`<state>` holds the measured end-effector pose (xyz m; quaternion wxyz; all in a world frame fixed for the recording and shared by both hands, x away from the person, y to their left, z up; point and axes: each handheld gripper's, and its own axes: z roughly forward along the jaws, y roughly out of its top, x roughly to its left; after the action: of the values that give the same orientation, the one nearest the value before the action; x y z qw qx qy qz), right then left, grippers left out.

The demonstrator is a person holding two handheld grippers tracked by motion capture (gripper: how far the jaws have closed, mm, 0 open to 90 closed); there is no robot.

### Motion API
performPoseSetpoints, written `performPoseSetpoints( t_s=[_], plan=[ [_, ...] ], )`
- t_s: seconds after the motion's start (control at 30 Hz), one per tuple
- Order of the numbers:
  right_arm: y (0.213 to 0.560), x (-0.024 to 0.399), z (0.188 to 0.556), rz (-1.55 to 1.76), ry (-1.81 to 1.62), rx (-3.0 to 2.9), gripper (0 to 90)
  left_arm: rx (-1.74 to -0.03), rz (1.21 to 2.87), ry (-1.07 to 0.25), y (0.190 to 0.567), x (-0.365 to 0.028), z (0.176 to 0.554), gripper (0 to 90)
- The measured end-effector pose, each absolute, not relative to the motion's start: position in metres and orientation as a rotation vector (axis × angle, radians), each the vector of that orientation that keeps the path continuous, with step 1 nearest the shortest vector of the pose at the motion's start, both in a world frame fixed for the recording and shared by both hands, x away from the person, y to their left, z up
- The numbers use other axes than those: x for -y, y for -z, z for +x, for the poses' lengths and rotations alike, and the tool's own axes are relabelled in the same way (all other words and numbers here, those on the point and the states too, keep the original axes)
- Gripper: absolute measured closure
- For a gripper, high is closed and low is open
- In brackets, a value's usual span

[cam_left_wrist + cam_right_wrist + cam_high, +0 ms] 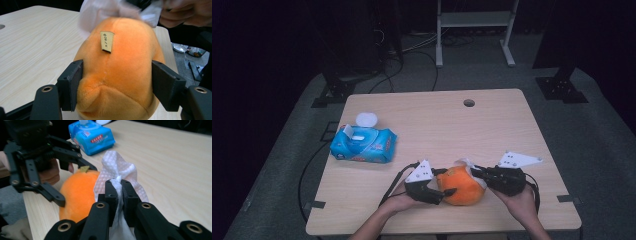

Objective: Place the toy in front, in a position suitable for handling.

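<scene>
A blue wipes pack (363,144) was seen at the left of the tabletop (492,130). The orange plush toy (460,186) was gripped at the front edge by the left claw (447,192). A white wipe (117,173) was pinched on the toy's right side by the closed right claw (119,185).

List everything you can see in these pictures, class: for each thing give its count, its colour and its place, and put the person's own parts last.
Plush toy: one, orange, near edge of the table, between the two grippers.
Tag: one, tan, sewn on the plush toy's seam.
Wipe: one, white, lying against the plush toy.
Wipes pack: one, blue, left part of the table, white lid flipped open.
Table: one, pale wood, with a round hole near its far edge.
Frame: one, white, on the floor beyond the table.
Left gripper: one, black, jaws on either side of the plush toy.
Right gripper: one, black, shut on the wipe.
Hands: two, at the near edge, each holding a gripper.
</scene>
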<state>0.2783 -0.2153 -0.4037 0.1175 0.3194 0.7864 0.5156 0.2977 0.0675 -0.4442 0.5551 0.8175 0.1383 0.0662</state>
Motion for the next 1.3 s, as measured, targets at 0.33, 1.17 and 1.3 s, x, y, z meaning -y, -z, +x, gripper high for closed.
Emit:
performPoseSetpoints(
  t_s=[0.33,1.17,1.3],
  plan=[
    [0.412,0.229,0.284,0.997,-1.527,-2.319,84.3,-0.396,1.911,-0.034,0.460,-0.071,0.310,9.9],
    [0.385,0.197,0.269,0.818,-1.707,-2.257,84.2,-0.369,1.909,-0.156,0.422,-0.076,0.298,41.4],
    [0.385,0.197,0.270,0.817,-1.685,-2.250,84.2,-0.368,1.899,-0.162,0.417,-0.077,0.297,41.3]
  ],
)
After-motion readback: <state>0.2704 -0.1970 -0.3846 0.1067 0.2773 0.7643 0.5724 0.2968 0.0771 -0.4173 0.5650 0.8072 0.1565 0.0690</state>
